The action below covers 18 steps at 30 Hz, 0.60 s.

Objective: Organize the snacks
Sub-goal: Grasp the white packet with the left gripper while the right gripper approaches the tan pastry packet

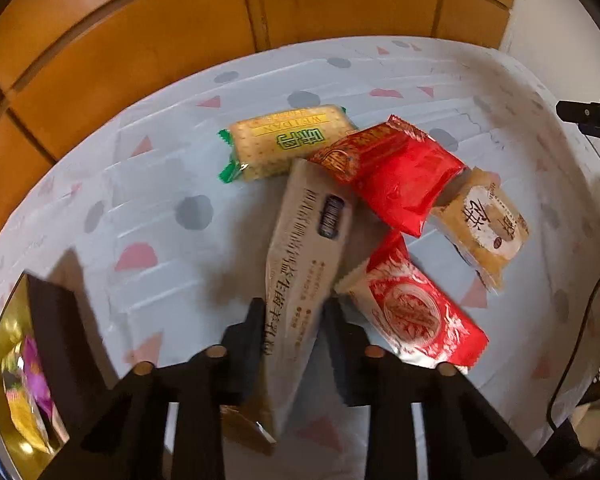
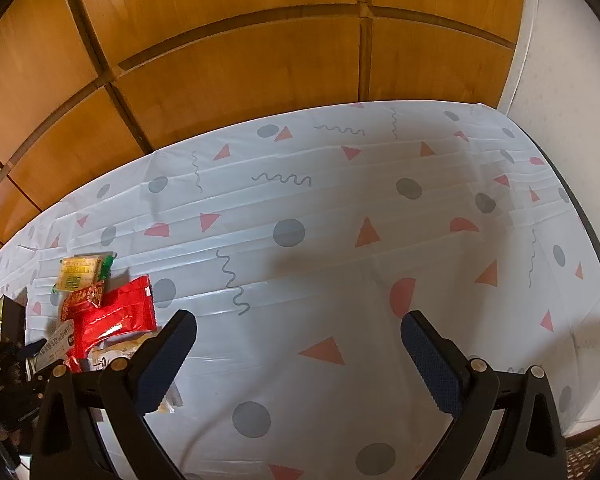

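Your left gripper (image 1: 290,332) is closed down on the long beige packet (image 1: 306,264), pads pinching it from both sides near its lower half, so you've got it. The packet runs straight out ahead of the fingers, and its far end is tucked under the red wrapper (image 1: 396,178), which lies just beyond the tips and a bit to the right. Right beside the right-hand finger sits the red-and-white packet (image 1: 416,312), touching or nearly so (can't tell for sure w/ the blur). The yellow cracker pack (image 1: 288,142) is further out, ahead and left of the fingers; the tan cake pack (image 1: 486,226) is off to the right, past the red one.

To do this lift well, imo: raise slow and draw the packet back toward you first so the red wrapper slides off rather than riding up with it. Keep the squeeze even; it's a thin, slippery film and could pivot between the pads. The gold tray (image 1: 8,364) w/ its dark lid sits well left of the fingers, prob the drop spot.

Your right gripper (image 2: 300,344) is spread wide, holding nothing, over bare tablecloth (image 2: 340,208); leave it parked
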Each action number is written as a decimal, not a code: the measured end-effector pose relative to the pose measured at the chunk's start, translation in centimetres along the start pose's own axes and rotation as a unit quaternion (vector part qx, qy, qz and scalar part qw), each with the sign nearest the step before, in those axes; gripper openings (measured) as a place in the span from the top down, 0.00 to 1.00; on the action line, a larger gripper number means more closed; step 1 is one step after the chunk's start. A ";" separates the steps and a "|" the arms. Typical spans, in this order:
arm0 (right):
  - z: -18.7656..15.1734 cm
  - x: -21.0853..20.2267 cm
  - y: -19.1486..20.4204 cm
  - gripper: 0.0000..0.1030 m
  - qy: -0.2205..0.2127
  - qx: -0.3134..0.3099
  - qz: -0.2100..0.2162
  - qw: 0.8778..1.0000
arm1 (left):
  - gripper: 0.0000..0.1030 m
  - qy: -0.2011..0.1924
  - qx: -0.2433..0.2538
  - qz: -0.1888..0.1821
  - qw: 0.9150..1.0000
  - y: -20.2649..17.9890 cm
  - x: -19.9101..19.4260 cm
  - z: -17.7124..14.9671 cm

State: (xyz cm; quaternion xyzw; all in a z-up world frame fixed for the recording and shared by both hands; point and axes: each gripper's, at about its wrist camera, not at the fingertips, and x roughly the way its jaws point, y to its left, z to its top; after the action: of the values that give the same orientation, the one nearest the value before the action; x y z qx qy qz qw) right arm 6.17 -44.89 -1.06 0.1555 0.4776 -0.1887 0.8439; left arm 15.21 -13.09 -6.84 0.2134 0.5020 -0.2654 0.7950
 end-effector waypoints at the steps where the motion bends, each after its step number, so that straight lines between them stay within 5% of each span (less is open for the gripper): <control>1: 0.0 0.0 0.0 0.00 0.000 0.000 -0.001 1.000 | 0.75 -0.003 -0.010 0.000 1.000 -0.1 -0.2 -0.5; 12: -0.2 0.1 0.3 0.00 -0.005 -0.022 -0.030 0.999 | 0.74 -0.061 -0.108 0.014 0.992 -2.8 -3.5 -9.0; 18: -0.9 1.2 2.6 0.00 0.035 -0.061 0.053 0.996 | 0.72 -0.079 -0.141 -0.006 0.987 -2.3 -3.3 -10.1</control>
State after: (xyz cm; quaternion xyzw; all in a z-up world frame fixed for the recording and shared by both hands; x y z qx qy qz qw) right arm 7.24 -42.39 -2.33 0.1349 0.5084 -0.1084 0.8435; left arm 5.68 -8.01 -8.09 0.0746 0.4710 -0.2134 0.8527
